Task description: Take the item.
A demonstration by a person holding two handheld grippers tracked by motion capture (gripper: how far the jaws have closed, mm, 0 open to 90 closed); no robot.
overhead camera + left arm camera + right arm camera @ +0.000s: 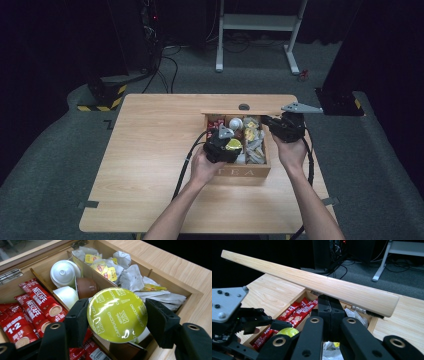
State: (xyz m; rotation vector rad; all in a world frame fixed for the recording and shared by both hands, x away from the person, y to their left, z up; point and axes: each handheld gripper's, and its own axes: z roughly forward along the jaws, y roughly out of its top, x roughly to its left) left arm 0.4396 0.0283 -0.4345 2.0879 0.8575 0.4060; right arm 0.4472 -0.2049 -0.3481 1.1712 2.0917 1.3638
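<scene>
Wooden tea box [244,172], marked "TEA" on its front wall, sits on the light wood tabletop [150,150], right of centre.

Left gripper [117,315]: jaws clenched on a Dolce Gusto cappuccino capsule [117,314], one pad at each side of its rim; yellow-green foil lid faces the camera. In the high view this gripper [223,145] sits over the box's front middle, with the capsule [233,145] held above the compartments.

Right gripper [329,308]: jaws pressed together around the edge of the box lid [312,282], holding it raised and tilted over the box. In the high view it [280,127] is at the box's back right corner.

Box contents, left gripper view:
- red Nescafe 1+2 stick sachets [32,307], left compartment
- white capsules [64,272] and a brown capsule [86,287], middle compartment
- crumpled tea bags [130,277] with yellow tags, right compartment

Both hands grip from the near side of the tabletop; the left hand [202,167] is beside the box front.
</scene>
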